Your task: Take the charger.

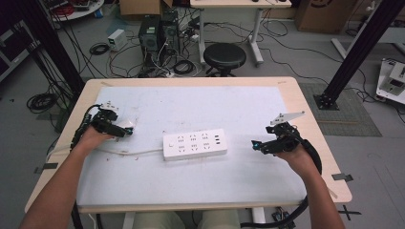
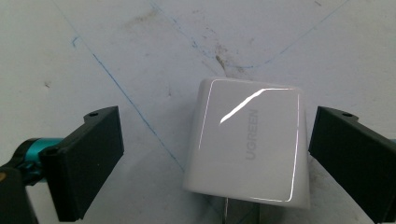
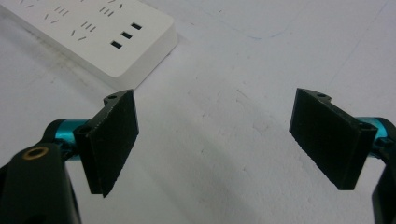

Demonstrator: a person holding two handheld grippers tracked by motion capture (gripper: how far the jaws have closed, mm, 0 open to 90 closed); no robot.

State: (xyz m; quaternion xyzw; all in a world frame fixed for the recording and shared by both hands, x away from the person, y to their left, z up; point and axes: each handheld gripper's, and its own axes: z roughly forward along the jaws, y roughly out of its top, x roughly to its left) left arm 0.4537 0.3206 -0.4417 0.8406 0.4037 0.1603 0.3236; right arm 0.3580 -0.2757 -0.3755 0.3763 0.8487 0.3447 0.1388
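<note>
A white mat [image 1: 191, 181] is spread over a wooden table [image 1: 315, 124], with a white power strip [image 1: 195, 143] laid at its centre. A white charger [image 2: 250, 144] is framed between the spread jaws of the left gripper [image 2: 215, 154], near the mat's left edge but not clamped. The right gripper [image 3: 212, 140] is held wide open over bare mat, right of the strip

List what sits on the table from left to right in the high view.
Left gripper → white charger between its jaws → power strip cable → white power strip → right gripper, all on the table.
</note>
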